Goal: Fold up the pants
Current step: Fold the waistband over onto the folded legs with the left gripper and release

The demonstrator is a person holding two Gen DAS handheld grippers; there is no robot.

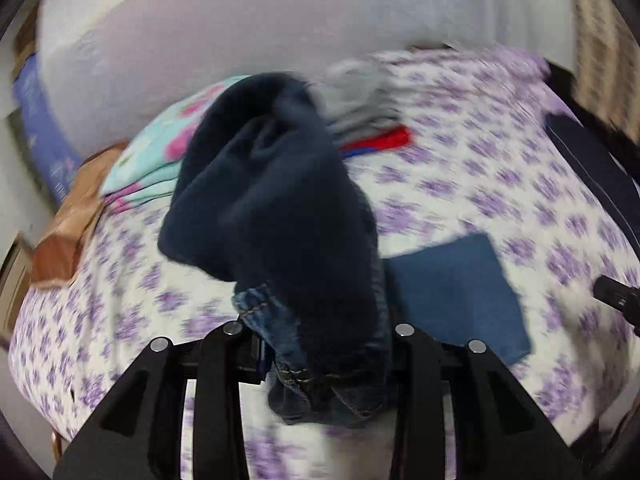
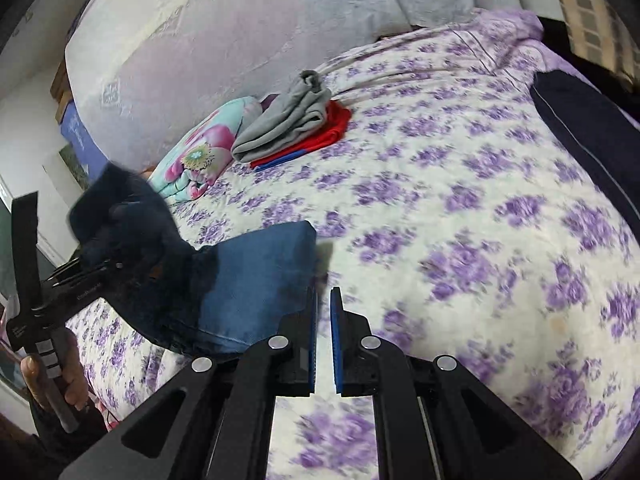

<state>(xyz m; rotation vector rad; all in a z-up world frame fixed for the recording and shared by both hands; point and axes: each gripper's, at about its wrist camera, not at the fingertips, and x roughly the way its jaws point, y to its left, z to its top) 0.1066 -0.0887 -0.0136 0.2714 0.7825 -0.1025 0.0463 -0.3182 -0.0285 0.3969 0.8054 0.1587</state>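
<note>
My left gripper (image 1: 320,328) is shut on a bunched pair of dark blue jeans (image 1: 272,200). The stitched hem sits between its fingers and the rest of the cloth rises in front of the camera. In the right wrist view the same gripper (image 2: 80,276), held by a hand (image 2: 60,380), carries the dark bundle (image 2: 132,220) at the left above the bed edge. A flat folded blue denim piece (image 1: 456,292) (image 2: 256,276) lies on the bed beside it; I cannot tell whether the two are joined. My right gripper (image 2: 324,316) is shut with nothing between its blue pads, just right of the folded denim.
The bed has a purple flowered sheet (image 2: 460,208). A grey garment (image 2: 284,120) lies on red-and-blue clothing (image 2: 332,128) near a flowered pillow (image 2: 200,156) at the far side. A dark navy item (image 2: 592,132) lies along the right edge. A white mattress (image 2: 220,40) leans behind.
</note>
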